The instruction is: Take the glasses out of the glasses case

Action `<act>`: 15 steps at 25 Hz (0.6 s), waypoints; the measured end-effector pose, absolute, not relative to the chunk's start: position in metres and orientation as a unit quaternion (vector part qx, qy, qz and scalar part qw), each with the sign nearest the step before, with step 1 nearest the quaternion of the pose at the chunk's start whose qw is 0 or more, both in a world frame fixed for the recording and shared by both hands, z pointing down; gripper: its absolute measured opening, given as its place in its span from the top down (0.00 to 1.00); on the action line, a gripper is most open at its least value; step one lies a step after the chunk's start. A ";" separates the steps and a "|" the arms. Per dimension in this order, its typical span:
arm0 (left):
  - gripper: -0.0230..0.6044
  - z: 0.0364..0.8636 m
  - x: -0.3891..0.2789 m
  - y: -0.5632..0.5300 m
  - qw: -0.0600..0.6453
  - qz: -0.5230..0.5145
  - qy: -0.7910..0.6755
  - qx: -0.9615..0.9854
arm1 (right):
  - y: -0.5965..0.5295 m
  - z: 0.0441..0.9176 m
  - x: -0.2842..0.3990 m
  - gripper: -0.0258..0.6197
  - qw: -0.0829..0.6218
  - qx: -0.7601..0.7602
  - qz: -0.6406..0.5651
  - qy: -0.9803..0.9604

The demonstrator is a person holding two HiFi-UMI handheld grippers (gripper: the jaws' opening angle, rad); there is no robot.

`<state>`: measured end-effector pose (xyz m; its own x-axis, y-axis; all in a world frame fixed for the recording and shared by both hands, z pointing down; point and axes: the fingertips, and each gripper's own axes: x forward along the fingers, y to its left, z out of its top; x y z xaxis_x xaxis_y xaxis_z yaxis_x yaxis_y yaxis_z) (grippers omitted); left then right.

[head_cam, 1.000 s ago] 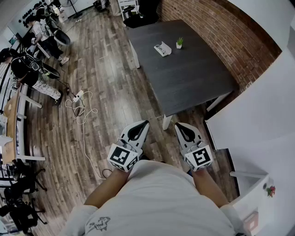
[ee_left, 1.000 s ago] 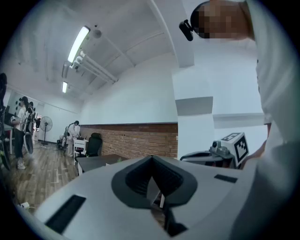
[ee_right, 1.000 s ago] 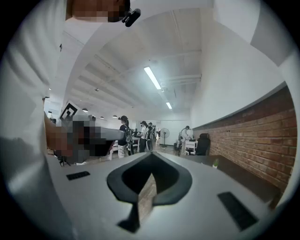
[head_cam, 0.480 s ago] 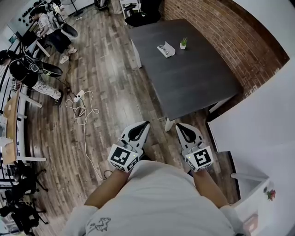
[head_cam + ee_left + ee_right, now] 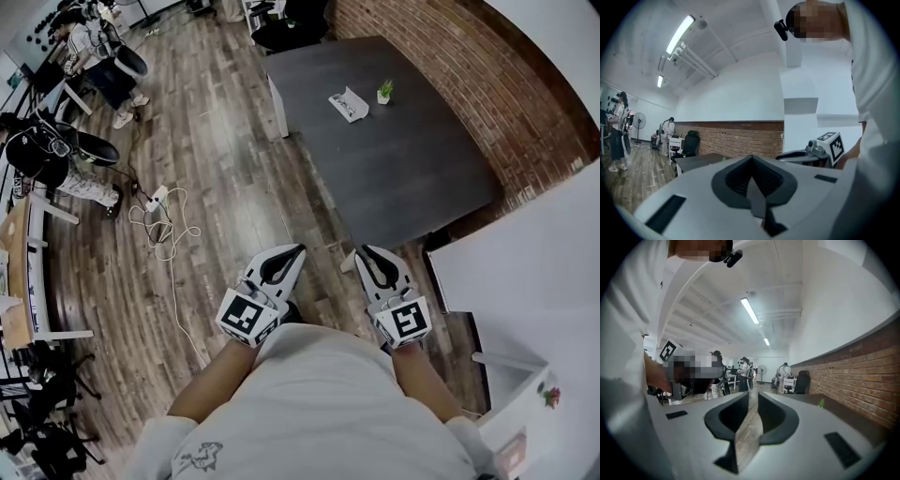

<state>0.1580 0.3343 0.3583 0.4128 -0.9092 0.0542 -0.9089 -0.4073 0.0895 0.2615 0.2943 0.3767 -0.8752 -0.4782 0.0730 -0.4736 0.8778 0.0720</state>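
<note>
The white glasses case (image 5: 349, 104) lies open on the dark grey table (image 5: 412, 178), far ahead of both grippers, next to a tiny potted plant (image 5: 384, 91). What it holds is too small to make out. I hold both grippers level at waist height over the wooden floor, short of the table's near corner. The left gripper (image 5: 293, 251) (image 5: 751, 158) is shut, its jaws meeting with nothing in them. The right gripper (image 5: 367, 252) (image 5: 753, 398) shows a narrow gap; its jaws are opening and nothing is between them.
A brick wall (image 5: 487, 75) runs along the table's far side, and a white wall and cabinet (image 5: 525, 281) stand at the right. A power strip with a white cable (image 5: 161, 211) lies on the floor at the left. People, desks and chairs (image 5: 84, 56) fill the far left.
The table with the case has drawn nearer and shifted right in the head view as I walk towards it. Both grippers keep the same pose in front of my body.
</note>
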 end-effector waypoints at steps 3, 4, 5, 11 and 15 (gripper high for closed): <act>0.95 0.353 0.123 0.327 0.055 0.000 -0.546 0.836 | 0.281 0.374 0.233 0.83 0.046 0.248 -0.025 -0.967; 0.95 0.351 0.111 0.326 0.056 0.000 -0.548 0.835 | 0.278 0.372 0.223 0.81 0.047 0.248 -0.026 -0.967; 0.95 0.351 0.100 0.327 0.056 0.000 -0.550 0.834 | 0.275 0.371 0.213 0.80 0.049 0.247 -0.026 -0.967; 0.95 0.359 0.037 0.331 0.068 -0.008 -0.569 0.819 | 0.263 0.372 0.158 0.71 0.060 0.235 -0.026 -0.970; 0.95 0.362 0.008 0.338 0.076 -0.008 -0.580 0.811 | 0.263 0.377 0.132 0.70 0.072 0.223 -0.028 -0.972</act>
